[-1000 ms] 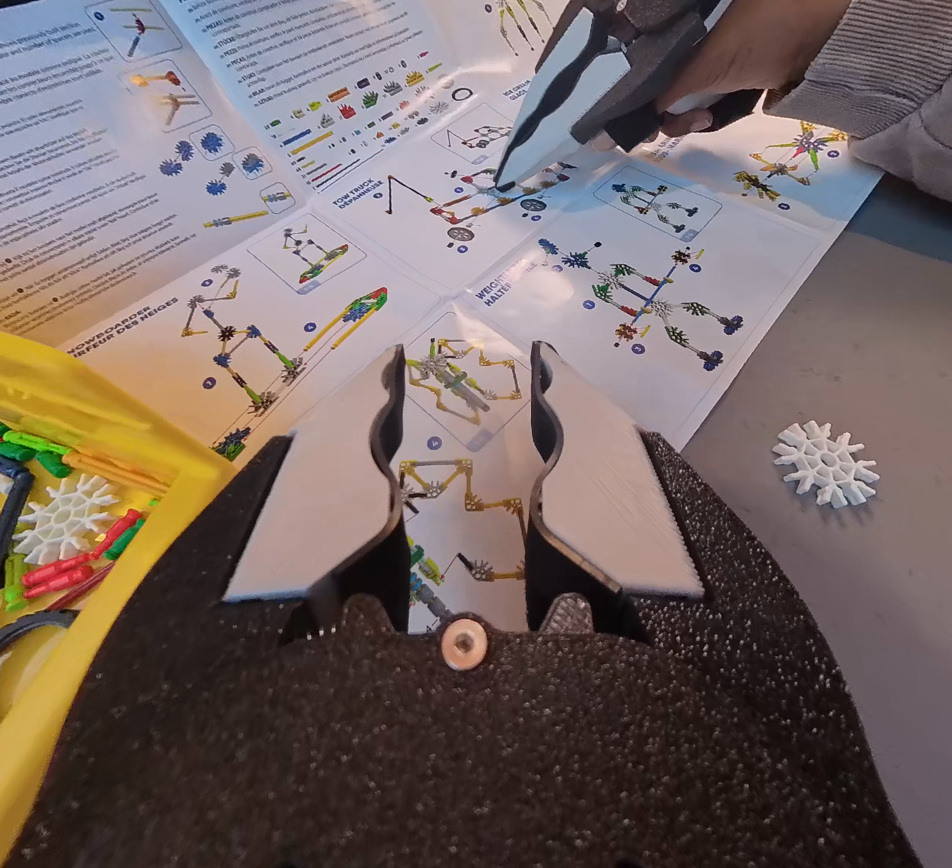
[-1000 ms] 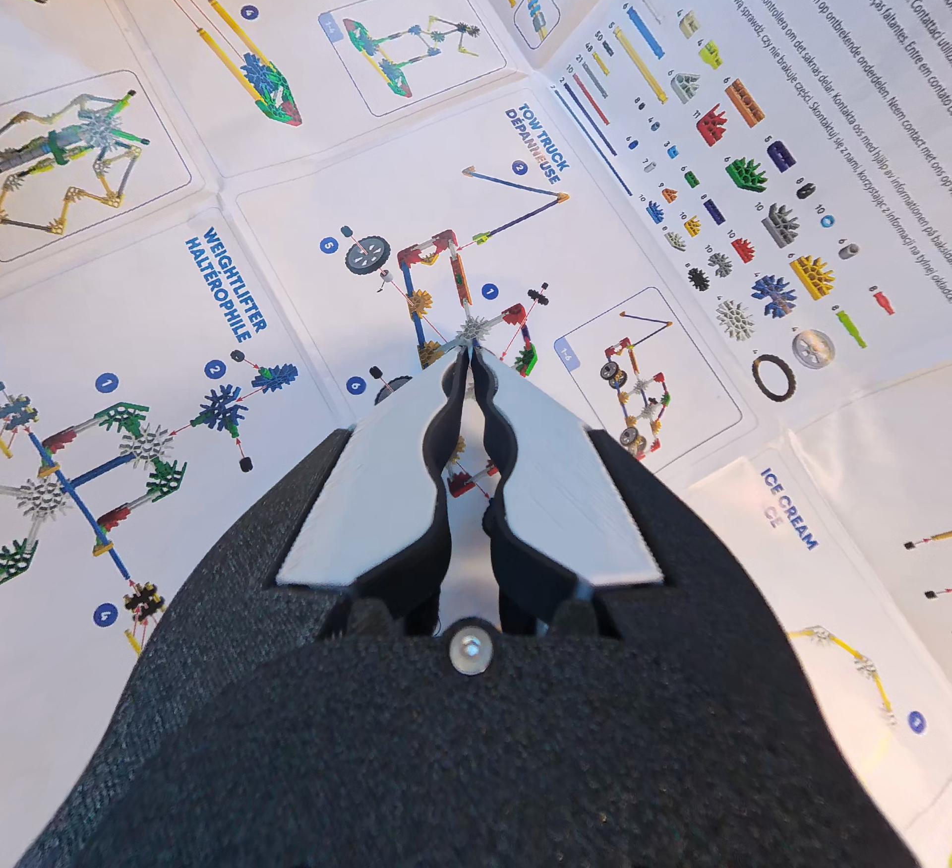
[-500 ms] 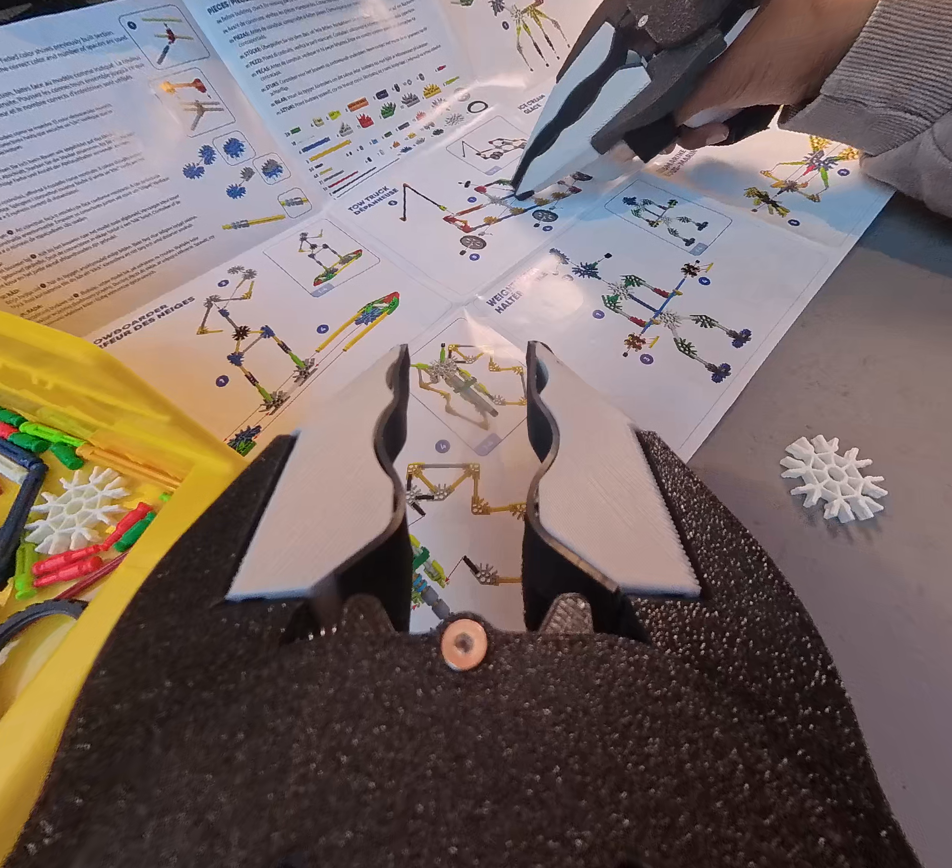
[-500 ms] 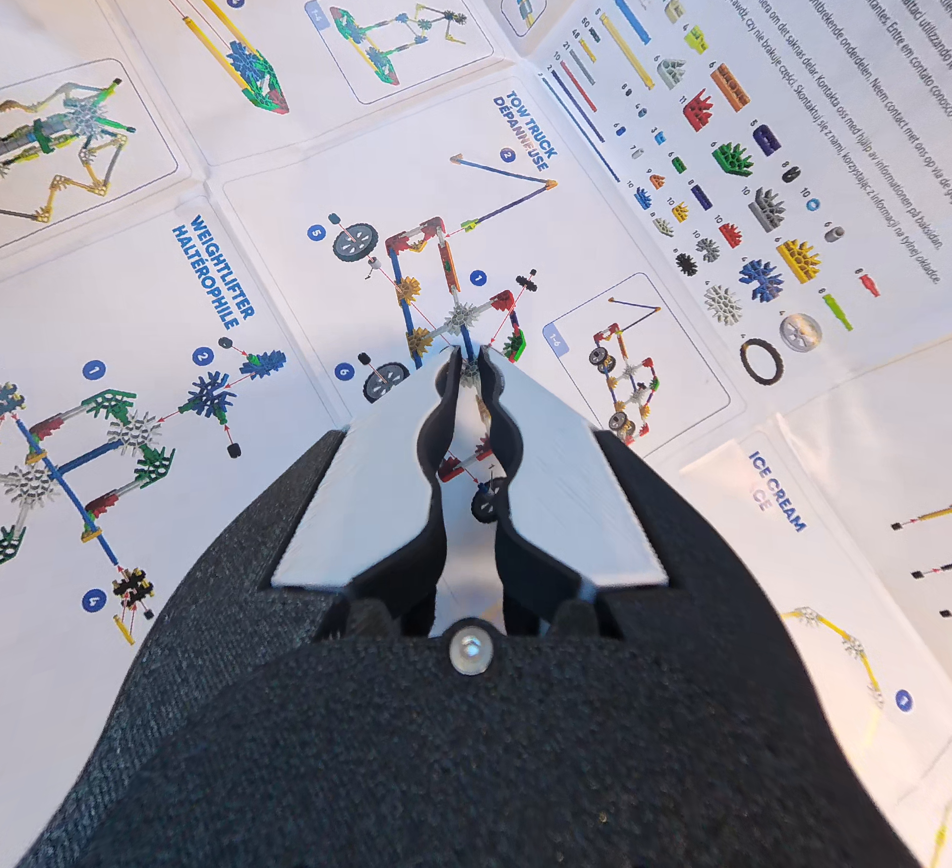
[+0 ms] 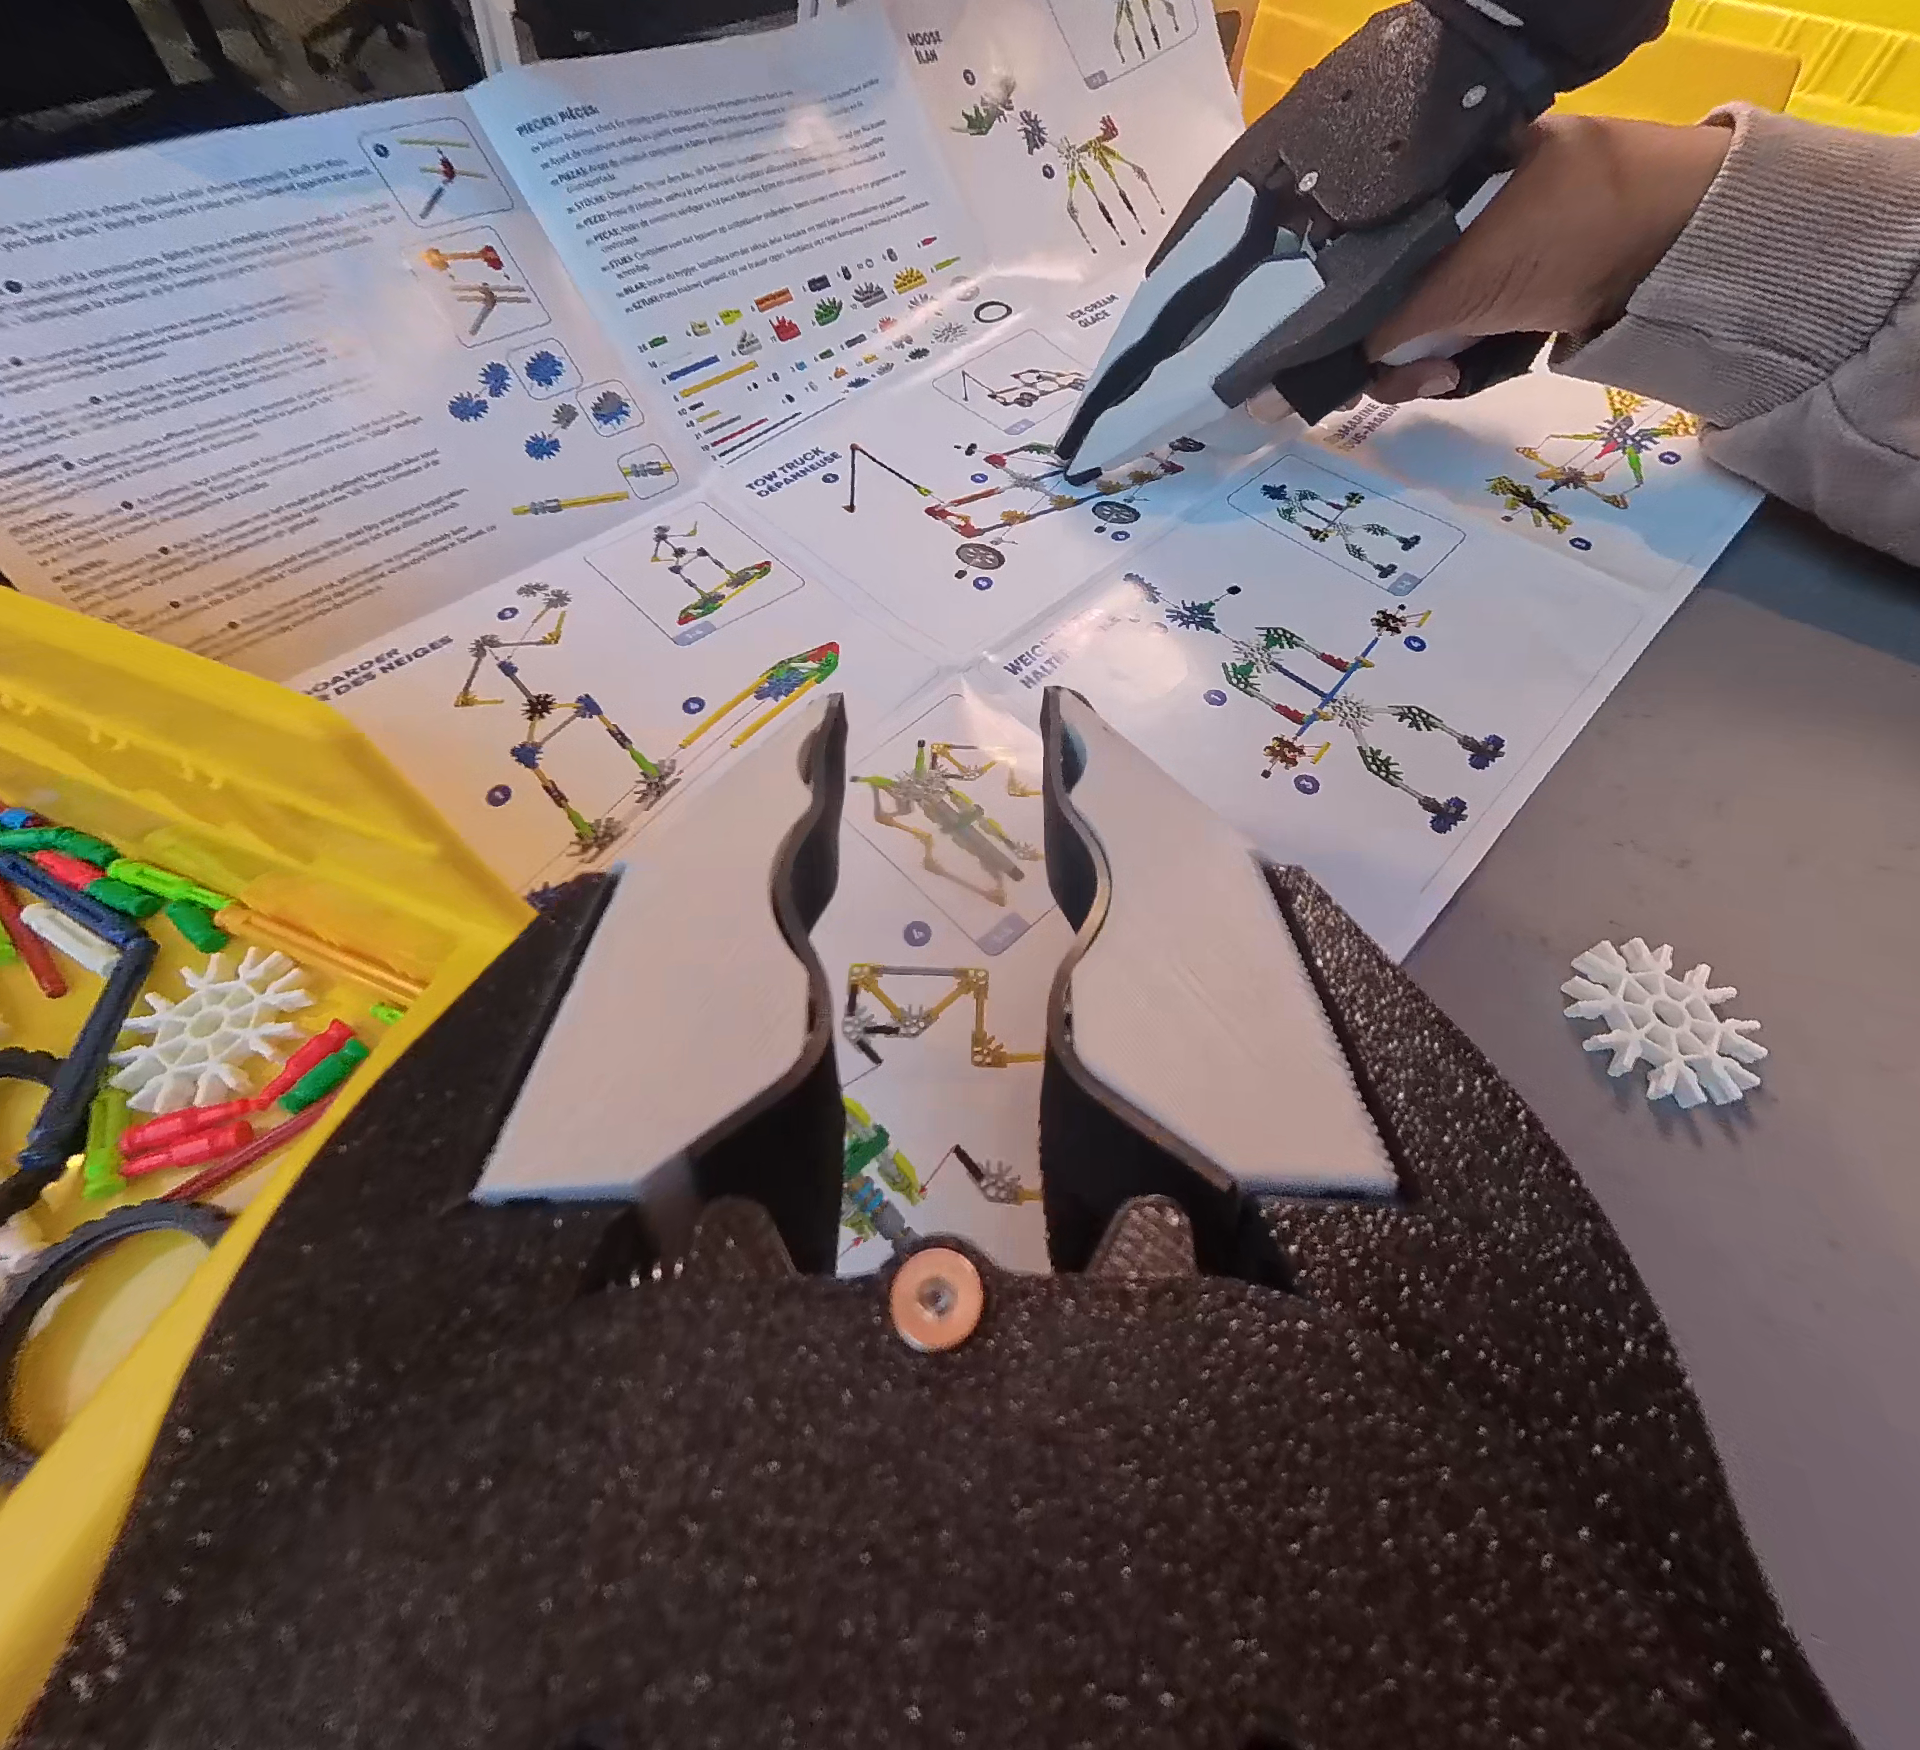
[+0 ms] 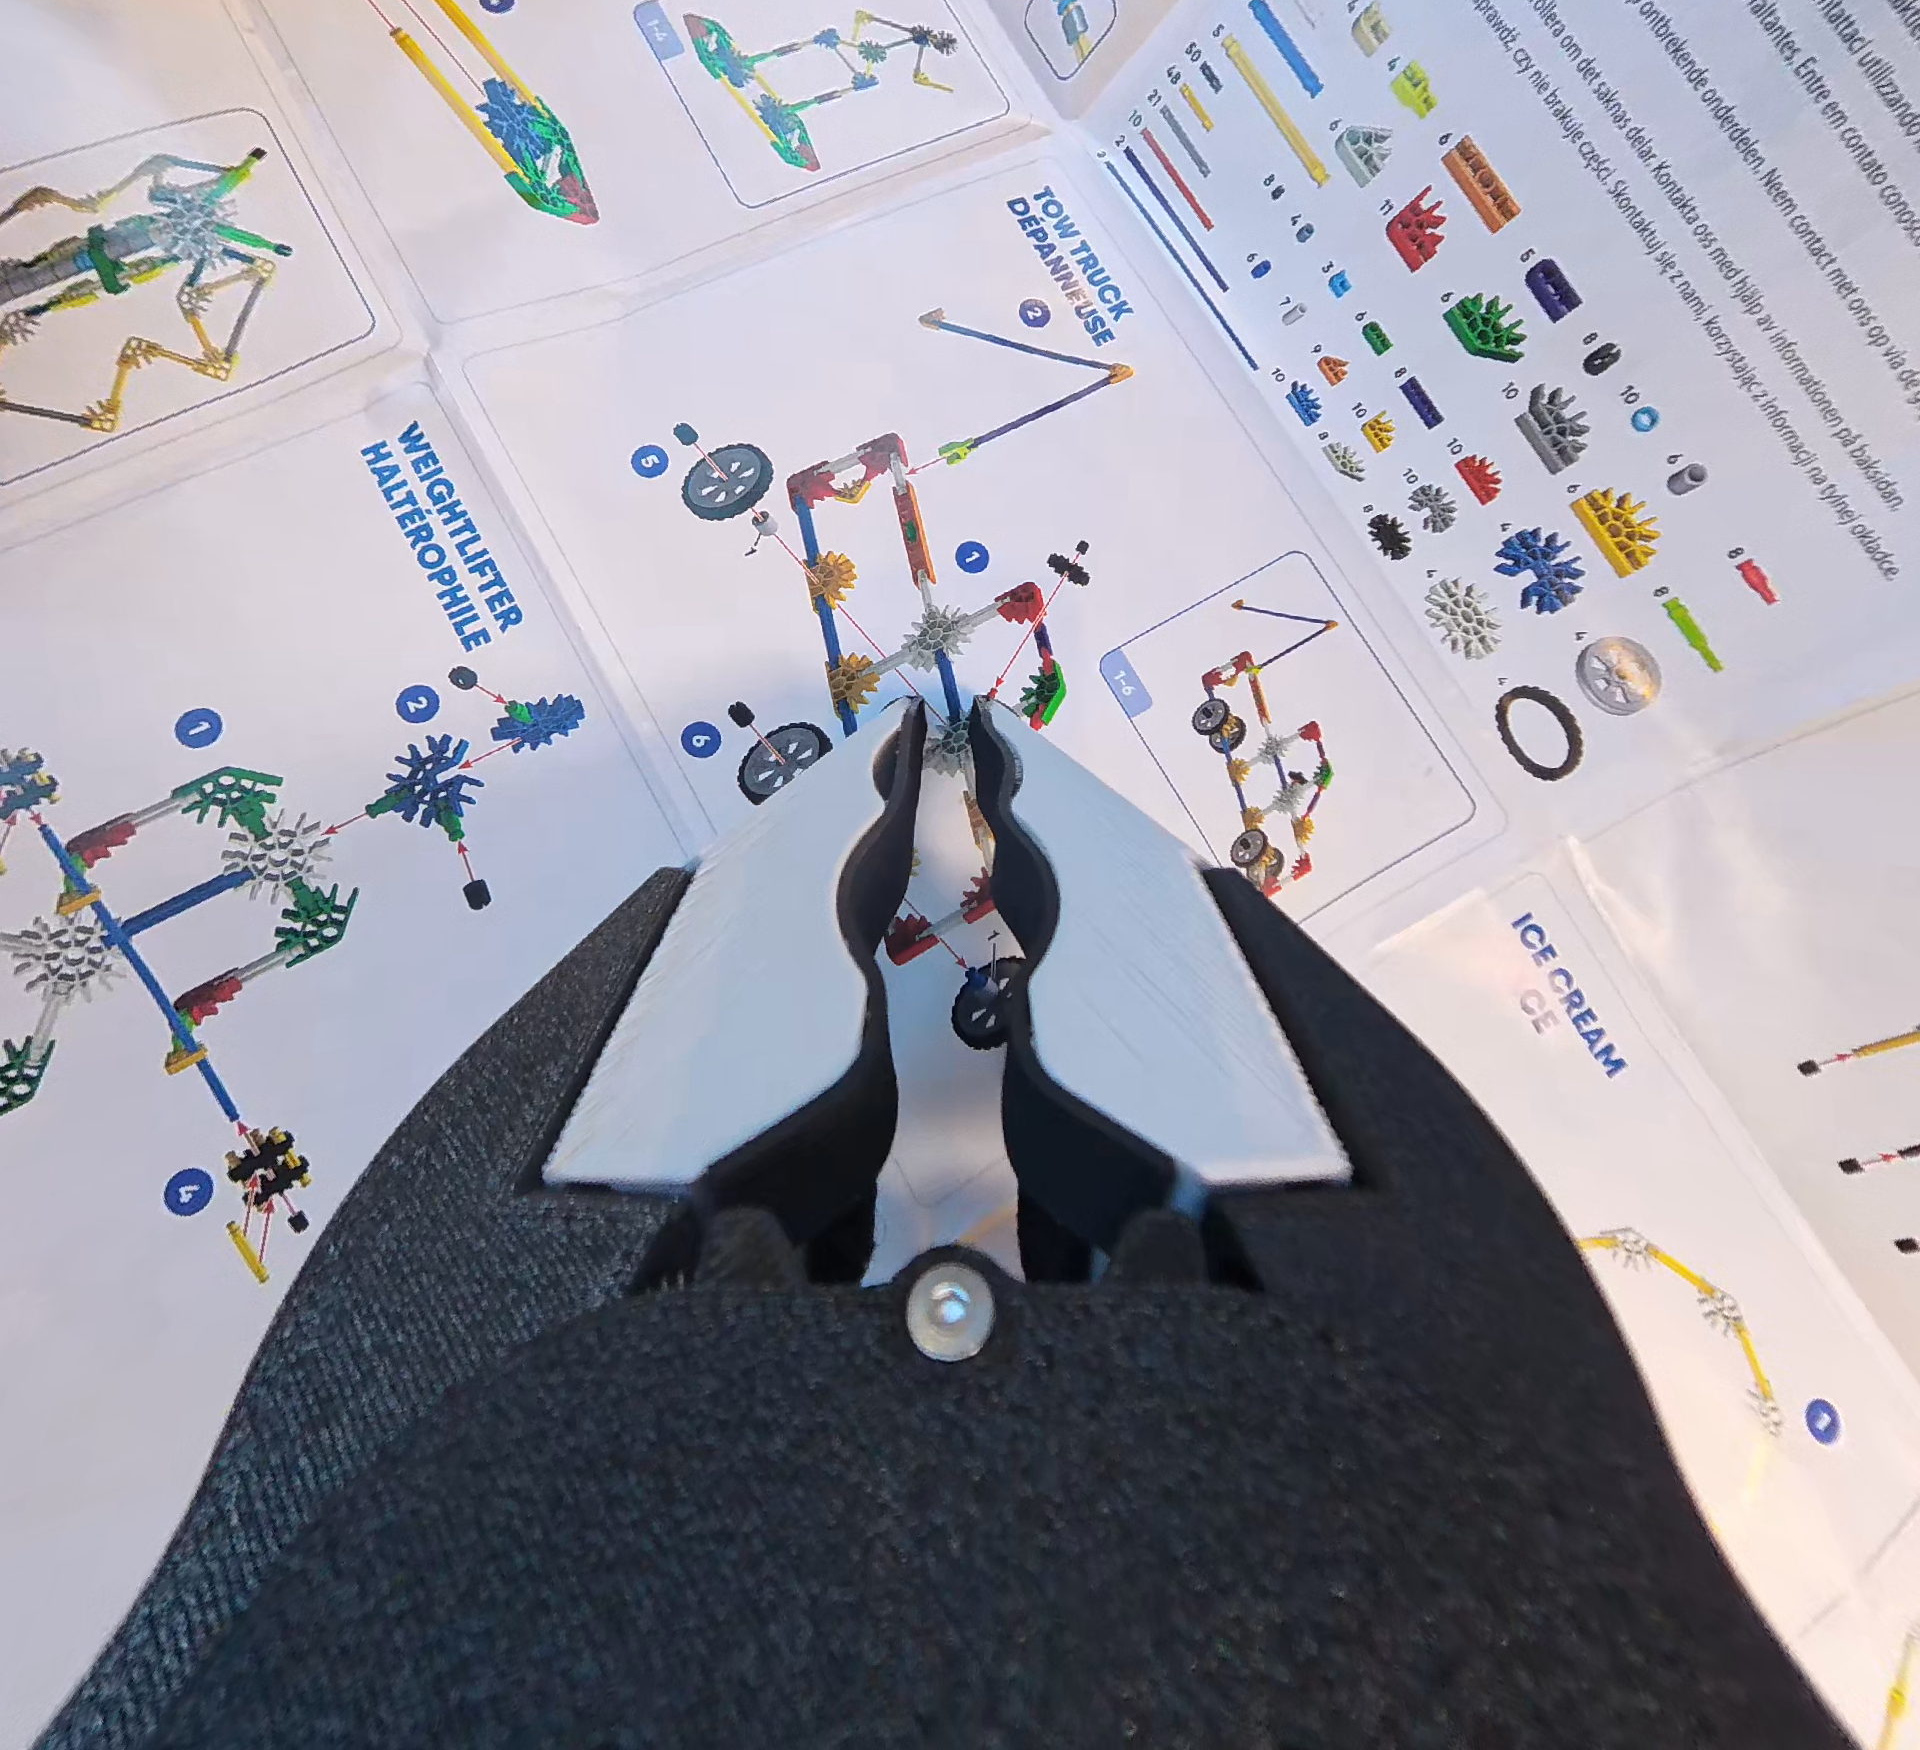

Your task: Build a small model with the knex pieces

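A large white instruction sheet (image 5: 935, 578) with coloured model drawings lies unfolded on the grey table (image 5: 1714, 765). My left gripper (image 5: 938, 713) is open and empty, held above the sheet's near part. My right gripper (image 6: 948, 713) is all but shut, with a narrow gap at the tips, and holds nothing. Its tips rest on or just above a vehicle drawing on the sheet (image 6: 623, 474). The right gripper also shows in the left wrist view (image 5: 1075, 466), held by a hand (image 5: 1558, 246) in a grey sleeve. A white snowflake connector (image 5: 1662, 1035) lies loose on the table, right of my left gripper.
A yellow tray (image 5: 260, 765) at the left holds rods, another white snowflake connector (image 5: 213, 1025) and a black tyre. A yellow bin (image 5: 1745, 17) stands at the back right. Table legs and a wooden edge show beyond the sheet. Tip to tip, the grippers are about 20 centimetres apart.
The left wrist view has drawn back and tilted up, showing more of the far side. My right gripper slid slightly back along the vehicle drawing and its tips parted a little.
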